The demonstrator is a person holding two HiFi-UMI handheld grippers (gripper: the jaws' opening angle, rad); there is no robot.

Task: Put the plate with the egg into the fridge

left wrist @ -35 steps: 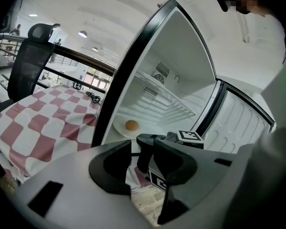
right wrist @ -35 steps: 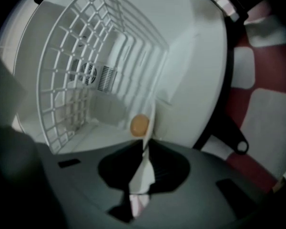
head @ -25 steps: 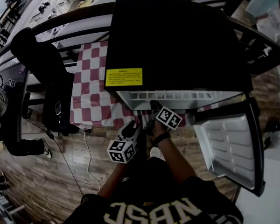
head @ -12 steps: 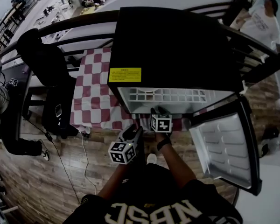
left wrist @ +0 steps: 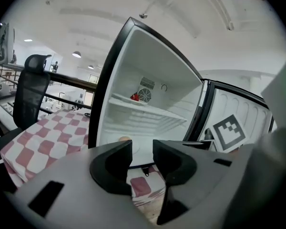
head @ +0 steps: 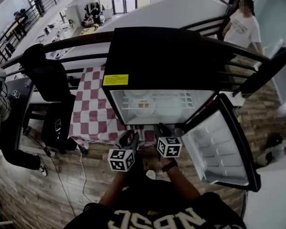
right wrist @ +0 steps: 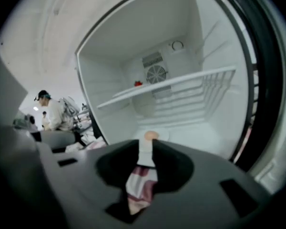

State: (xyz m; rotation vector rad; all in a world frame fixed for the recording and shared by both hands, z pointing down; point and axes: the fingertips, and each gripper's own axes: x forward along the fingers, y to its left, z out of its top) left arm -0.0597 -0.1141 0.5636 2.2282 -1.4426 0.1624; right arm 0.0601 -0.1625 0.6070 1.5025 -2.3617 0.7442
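At the left of the head view a dark chair (head: 43, 66) stands by the surface (head: 93, 111) with its red-and-white checked cloth. Nothing of the task sits there.

Next along, low in the middle, the left gripper (head: 128, 138) hangs just outside the fridge (head: 167, 51). Its fingers (left wrist: 109, 168) stand apart, with only cloth showing through the gap, so it carries nothing.

In the centre the fridge is wide open. The plate (head: 144, 109) lies on the bottom of the compartment, under the wire shelf (head: 176, 99), with the egg (head: 143, 105) on it. Both gripper views show the egg just inside the opening.

A little to the right, the right gripper (head: 159, 128) also sits in front of the opening, clear of the plate. Its fingers (right wrist: 174, 168) are drawing together with nothing between them; only a narrow strip of cloth shows through the slit. At the far right the door (head: 214, 147) is swung fully out.

As I judge it, the main part is done: plate and egg are in the fridge and neither gripper holds anything. What looks left is shutting the door, if that counts as part of the job. The right gripper is the nearer one to it.
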